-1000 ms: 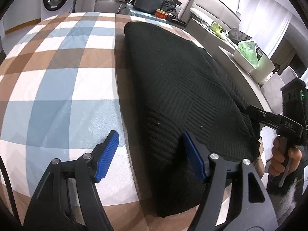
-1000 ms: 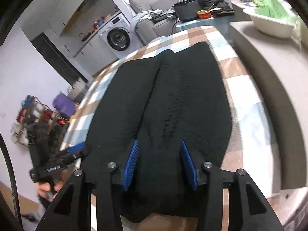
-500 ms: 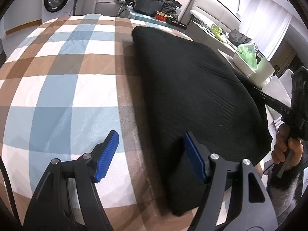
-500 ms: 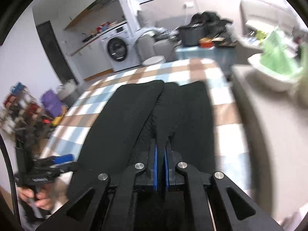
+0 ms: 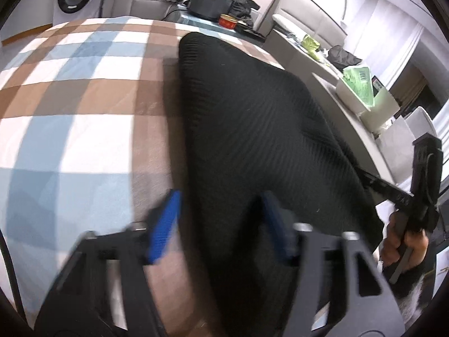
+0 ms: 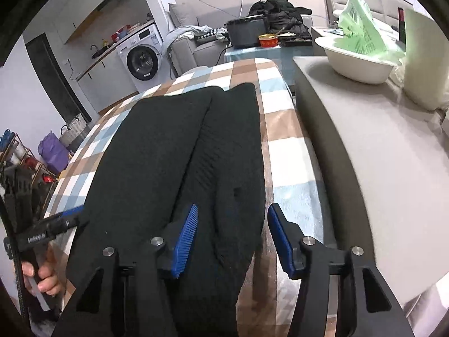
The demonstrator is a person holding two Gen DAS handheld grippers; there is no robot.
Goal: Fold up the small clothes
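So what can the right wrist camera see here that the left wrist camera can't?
Only the right wrist view shows the purple bag by the shelf and the kitchen counter with a sink. Only the left wrist view shows the pale curtains. Both share the black knitted garment on the checked blue, brown and white cloth, the white washing machine and the red tin.

A white washing machine (image 6: pixel 140 61) stands under a counter with a sink at the far wall; beside it is a grey sofa (image 6: pixel 193 47) with clothes thrown over it – a dark pile lies further right; a low table (image 6: pixel 261 53) carries a black box and a red tin; at the left edge a shelf (image 6: pixel 16 154) and a purple bag (image 6: pixel 53 151) stand on the wooden floor; pale curtains (image 5: pixel 398 36) hang at the bright window.
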